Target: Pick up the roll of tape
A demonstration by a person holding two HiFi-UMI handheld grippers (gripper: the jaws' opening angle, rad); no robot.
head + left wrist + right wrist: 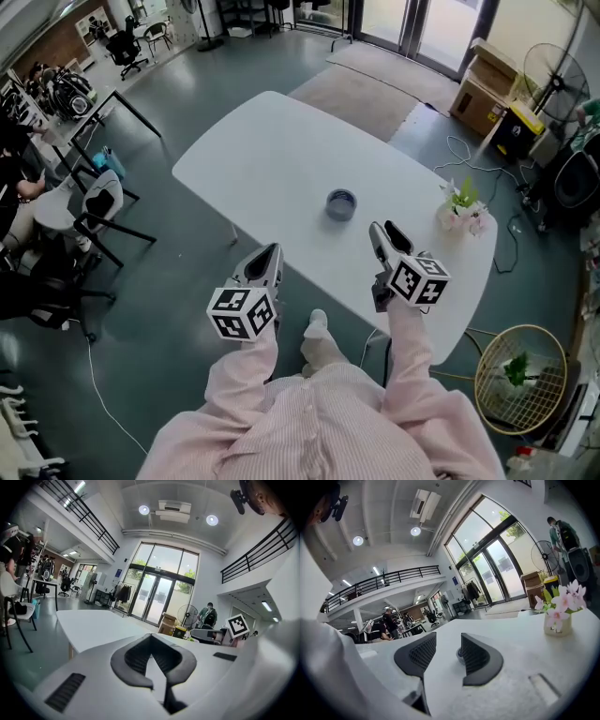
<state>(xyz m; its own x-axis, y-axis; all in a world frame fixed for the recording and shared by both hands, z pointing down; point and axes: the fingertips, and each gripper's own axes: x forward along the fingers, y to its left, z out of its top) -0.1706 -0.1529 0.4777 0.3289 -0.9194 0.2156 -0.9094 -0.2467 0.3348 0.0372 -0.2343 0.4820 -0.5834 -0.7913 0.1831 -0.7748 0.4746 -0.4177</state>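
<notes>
Starting nearest the body: both sleeves [246, 375] are bent forward, so the two grippers hang at the near edge of the white table [272, 159], low and level w/ the top. This looks like a ready pose, not yet a grasp.

The left gripper [266, 253] [151, 636] has its fingers closed tip to tip, w/ nothing between them. It points over a bare part of the table, to the side of the target, so I judge it is only parked and has no work in this step.

The right gripper [384, 228] [449, 641] has its fingers apart by a moderate gap and holds nothing. In the right gripper view the roll of tape [341, 203] [459, 655] shows in the gap, hard against the right-hand pad, i.e. the opening is nearly aimed at it. The roll lies flat near the middle of the table, apart from the gripper, a bit ahead and to its left. Approach is prob. the step in hand; the fingers must reach the roll before they close.

Farther right is a small vase of flowers [462, 214] [558, 620], well apart from the roll, so it should not disturb the reach.
</notes>
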